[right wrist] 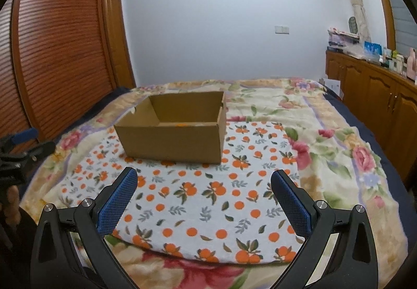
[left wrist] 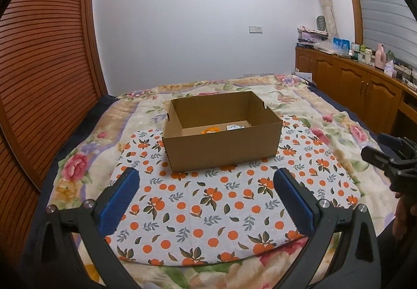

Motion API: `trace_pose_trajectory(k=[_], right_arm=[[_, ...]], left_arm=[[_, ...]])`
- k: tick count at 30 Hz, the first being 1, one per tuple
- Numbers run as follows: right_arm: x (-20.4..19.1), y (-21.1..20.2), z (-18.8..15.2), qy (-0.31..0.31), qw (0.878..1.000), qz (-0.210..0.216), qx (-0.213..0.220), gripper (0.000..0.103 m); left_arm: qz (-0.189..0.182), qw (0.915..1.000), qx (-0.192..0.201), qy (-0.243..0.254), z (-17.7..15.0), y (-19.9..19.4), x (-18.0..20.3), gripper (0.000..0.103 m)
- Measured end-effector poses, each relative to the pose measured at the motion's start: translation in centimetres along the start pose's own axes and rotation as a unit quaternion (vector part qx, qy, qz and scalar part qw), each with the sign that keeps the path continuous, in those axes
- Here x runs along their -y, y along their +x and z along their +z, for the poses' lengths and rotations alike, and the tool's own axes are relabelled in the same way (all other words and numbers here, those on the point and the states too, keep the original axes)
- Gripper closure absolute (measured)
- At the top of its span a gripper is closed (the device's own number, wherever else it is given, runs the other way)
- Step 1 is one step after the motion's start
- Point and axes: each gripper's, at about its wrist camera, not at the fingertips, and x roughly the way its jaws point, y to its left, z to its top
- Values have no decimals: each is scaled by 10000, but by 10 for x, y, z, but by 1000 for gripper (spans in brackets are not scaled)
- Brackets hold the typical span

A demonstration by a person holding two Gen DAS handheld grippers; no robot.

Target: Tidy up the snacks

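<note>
- Up ahead of the left gripper (left wrist: 206, 182), beyond its widely spread blue-padded jaws with nothing between them, an open cardboard box (left wrist: 221, 148) sits on an orange-print cloth (left wrist: 198, 210).
- Inside that box, against the far wall, an orange snack packet (left wrist: 209, 130) and a pale silvery packet (left wrist: 234, 127) lie side by side on the floor of it.
- Likewise the right gripper (right wrist: 203, 182) has its jaws spread apart and empty, with the same box (right wrist: 172, 140) ahead and a little to the left of them; only a sliver of orange (right wrist: 181, 124) shows over the near wall.
- Under both pairs of jaws the cloth (right wrist: 208, 210) is spread over a floral blanket (right wrist: 338, 145) covering a bed.
- Off to the right of the left jaws, the other gripper's black frame (left wrist: 393, 161) is in view, with part of a hand (left wrist: 404, 213) below it.
- To the left of the jaws stand slatted wooden wardrobe doors (right wrist: 60, 54); to the right, a low wooden cabinet (left wrist: 365, 85) crowded with bottles and boxes.
- Straight ahead, past the box, is a plain white wall (left wrist: 195, 28) with a switch plate (left wrist: 255, 29).
</note>
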Motion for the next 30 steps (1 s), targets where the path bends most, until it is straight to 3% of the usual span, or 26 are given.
trace_pose_trajectory(k=[30], right_arm=[[7,7,-5,84,9999,-22,-103,0]], left_arm=[[96,9998,-28,-163,-7,3,-5,0]])
